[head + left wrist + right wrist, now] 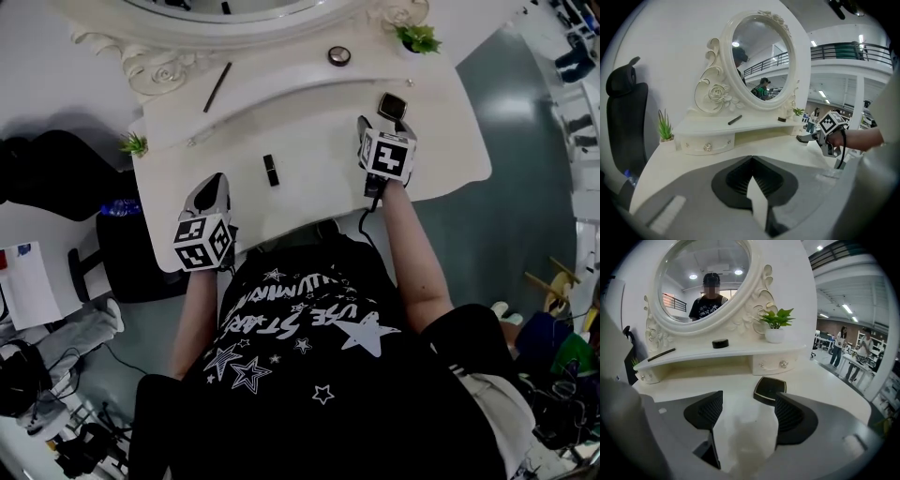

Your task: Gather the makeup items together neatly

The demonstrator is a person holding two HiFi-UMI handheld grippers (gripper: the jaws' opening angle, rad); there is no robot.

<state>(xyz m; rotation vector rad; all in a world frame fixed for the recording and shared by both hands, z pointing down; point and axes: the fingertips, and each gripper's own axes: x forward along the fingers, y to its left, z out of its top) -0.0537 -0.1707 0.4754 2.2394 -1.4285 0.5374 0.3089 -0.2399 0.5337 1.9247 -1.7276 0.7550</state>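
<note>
Head view. White glossy worktop (309, 202) with a curved front edge and a raised shelf (281, 80) behind. A black lipstick (271, 170), a short squared tube, lies flat on the lower surface between the two claws, long axis running nearly straight away from the person. On the shelf a thin dark pencil (217, 86) lies on a diagonal, far end toward the right. A round compact (338, 55), dark with a pale rim, sits further right. A square compact (392, 106), black with a light border, lies flat just beyond the tips of the right claw (382, 129). The left claw (214, 187) is near the worktop's left front edge, well apart from the lipstick.

Left gripper view. Left claw (751, 159) closed, ribbed black pads meeting at the tips, nothing gripped. Ahead is an oval mirror (759, 56) in a carved white frame. The pencil (735, 120) and round compact (782, 119) are on the shelf.

Right gripper view. Right claw (747, 401) open and empty, ribbed pads well apart, bare worktop between them. The square compact (769, 389) lies flat just past the right-hand tip, one corner toward the camera. A potted plant (776, 326) in a white pot stands on the shelf's right end.
</note>
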